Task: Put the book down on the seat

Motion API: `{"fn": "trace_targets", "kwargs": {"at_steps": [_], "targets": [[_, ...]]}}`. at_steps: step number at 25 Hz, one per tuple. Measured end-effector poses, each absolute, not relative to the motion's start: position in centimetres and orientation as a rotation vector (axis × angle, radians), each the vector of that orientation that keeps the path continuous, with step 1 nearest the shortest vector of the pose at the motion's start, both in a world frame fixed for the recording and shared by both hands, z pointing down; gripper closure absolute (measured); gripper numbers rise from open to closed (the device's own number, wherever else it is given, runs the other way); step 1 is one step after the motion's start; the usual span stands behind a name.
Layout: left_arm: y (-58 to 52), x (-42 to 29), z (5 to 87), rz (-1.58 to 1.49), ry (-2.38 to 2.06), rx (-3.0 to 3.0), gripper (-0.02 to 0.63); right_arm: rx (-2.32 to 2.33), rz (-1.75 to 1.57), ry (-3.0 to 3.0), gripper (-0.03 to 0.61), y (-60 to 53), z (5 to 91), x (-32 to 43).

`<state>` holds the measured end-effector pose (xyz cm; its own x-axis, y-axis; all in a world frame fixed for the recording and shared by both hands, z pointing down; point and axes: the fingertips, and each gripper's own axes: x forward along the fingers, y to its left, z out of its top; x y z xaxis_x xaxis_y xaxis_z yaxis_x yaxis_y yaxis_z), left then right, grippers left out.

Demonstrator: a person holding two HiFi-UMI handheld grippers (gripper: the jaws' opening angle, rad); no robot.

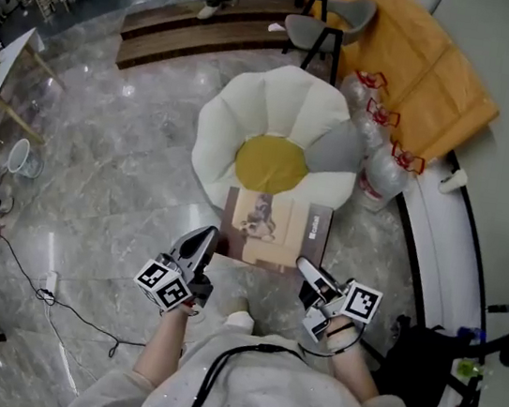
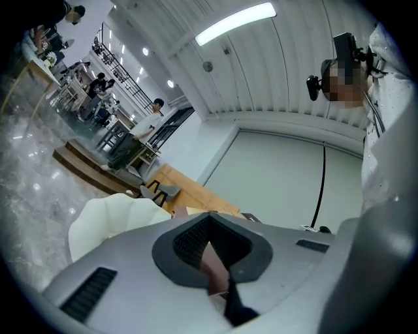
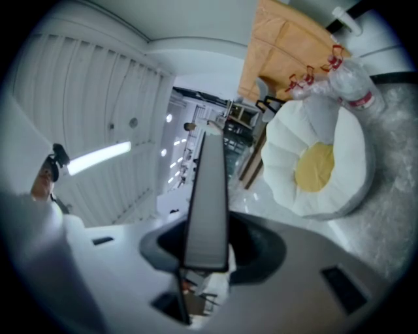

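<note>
Head view: the person's forearms enter at the near edge with a gripper in each hand, and the book [image 1: 274, 229] is held between them.
Book: cover up and roughly level, above the marble floor [image 1: 102, 147]. It is on the near side of the seat [image 1: 248, 121]. Its far edge overlaps the seat's near petals in this view. I cannot tell whether it touches the seat.
Left gripper [image 1: 207, 240]: at the book's near left corner. In the left gripper view a thin brown edge of the book sits pinched between the fingers.
Right gripper [image 1: 307, 270]: at the book's near right edge. In the right gripper view the fingers clamp the book, seen edge-on as a dark slab running away from the camera.
Seat: white flower-shaped cushion with a yellow centre [image 1: 272, 163], on the floor, far of the book.
Bottles [image 1: 379, 164]: clear plastic with red trim, lying against the seat's right side.
Orange pad [image 1: 424, 81]: far right, behind the bottles.
Chair [image 1: 327, 24]: grey shell, black legs, far of the seat.
Cable [image 1: 35, 274]: dark, trailing over the floor at near left.
</note>
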<state>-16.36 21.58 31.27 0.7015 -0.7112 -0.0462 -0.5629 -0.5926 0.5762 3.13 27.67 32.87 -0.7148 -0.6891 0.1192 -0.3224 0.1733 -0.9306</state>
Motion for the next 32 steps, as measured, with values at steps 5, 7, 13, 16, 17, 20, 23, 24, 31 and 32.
{"fn": "trace_targets", "kwargs": {"at_steps": [5, 7, 13, 16, 17, 20, 23, 24, 31, 32], "targets": [[19.1, -15.7, 32.1, -0.358, -0.937, 2.376, 0.592, -0.984, -1.554, 2.104, 0.42, 25.5, 33.3, 3.6], [18.4, -15.5, 32.4, -0.356, -0.932, 2.369, 0.592, -0.989, -1.569, 2.092, 0.42, 25.0, 33.5, 3.9], [16.0, -14.9, 32.7, -0.37, -0.972, 2.334, 0.592, -0.963, -1.583, 2.137, 0.42, 21.5, 34.2, 4.6], [14.4, -14.8, 33.3, -0.367, -1.013, 2.328, 0.592, -0.929, -1.609, 2.156, 0.42, 19.1, 34.8, 5.0], [13.8, -14.9, 33.4, -0.369, -1.032, 2.321, 0.592, -0.913, -1.624, 2.156, 0.42, 18.3, 35.1, 5.0], [11.7, -15.0, 33.5, -0.388, -1.092, 2.285, 0.592, -0.876, -1.668, 2.169, 0.42, 15.8, 35.9, 5.4], [9.3, -14.6, 33.8, -0.377, -1.13, 2.27, 0.592, -0.846, -1.689, 2.205, 0.42, 13.3, 36.2, 5.8], [8.6, -14.3, 33.9, -0.379, -1.137, 2.267, 0.592, -0.841, -1.695, 2.215, 0.42, 12.5, 36.3, 6.1], [4.0, -11.6, 35.1, -0.425, -1.13, 2.246, 0.592, -0.836, -1.732, 2.252, 0.42, 8.1, 38.2, 8.4], [3.6, -11.4, 35.5, -0.42, -1.136, 2.241, 0.592, -0.831, -1.741, 2.247, 0.42, 7.7, 38.5, 8.6]]}}
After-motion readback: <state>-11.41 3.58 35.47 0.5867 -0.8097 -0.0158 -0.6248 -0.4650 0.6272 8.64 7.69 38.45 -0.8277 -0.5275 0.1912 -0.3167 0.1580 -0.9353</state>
